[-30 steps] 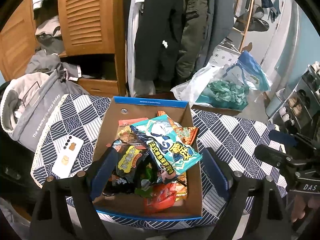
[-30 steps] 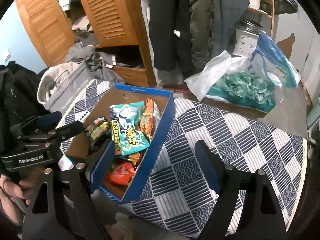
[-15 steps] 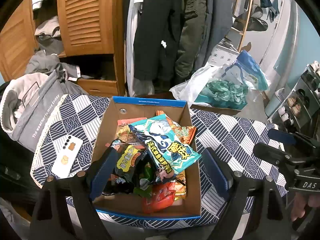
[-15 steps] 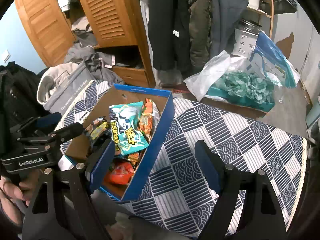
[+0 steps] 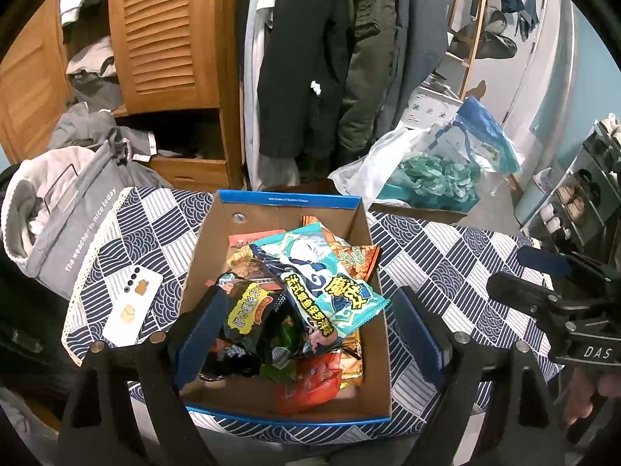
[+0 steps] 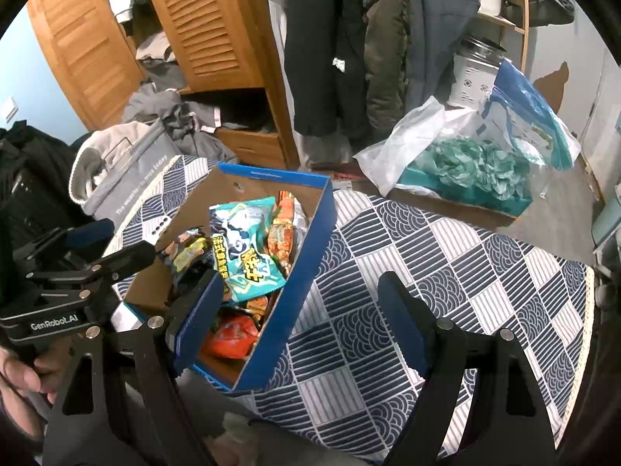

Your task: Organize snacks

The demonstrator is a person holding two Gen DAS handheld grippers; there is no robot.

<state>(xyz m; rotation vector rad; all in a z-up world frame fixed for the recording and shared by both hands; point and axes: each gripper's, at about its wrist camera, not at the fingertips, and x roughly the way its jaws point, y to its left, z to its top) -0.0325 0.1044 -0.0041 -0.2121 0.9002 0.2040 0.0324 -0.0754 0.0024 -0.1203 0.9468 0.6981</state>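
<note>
A cardboard box with a blue rim [image 5: 287,199] [image 6: 324,217] stands on the patterned tablecloth and holds several snack packets. A large teal packet [image 5: 326,279] [image 6: 244,248] lies on top, with a black and yellow packet [image 5: 248,310] and a red-orange packet [image 5: 310,380] [image 6: 233,334] beside it. My left gripper [image 5: 306,334] is open and empty, hovering over the near half of the box. My right gripper [image 6: 299,322] is open and empty, above the box's right wall and the cloth. Each gripper shows in the other's view, the left [image 6: 112,256] and the right [image 5: 520,291].
A white phone [image 5: 132,306] lies on the cloth left of the box. A grey fabric bag [image 5: 66,225] sits at the table's left edge. Behind the table are a wooden wardrobe [image 5: 163,31], hanging coats [image 5: 310,58] and a plastic bag with teal stuffing [image 5: 431,174].
The view has drifted slightly, so the box sits a little higher in the left wrist view. Both grippers stay open and the snacks have not moved.
</note>
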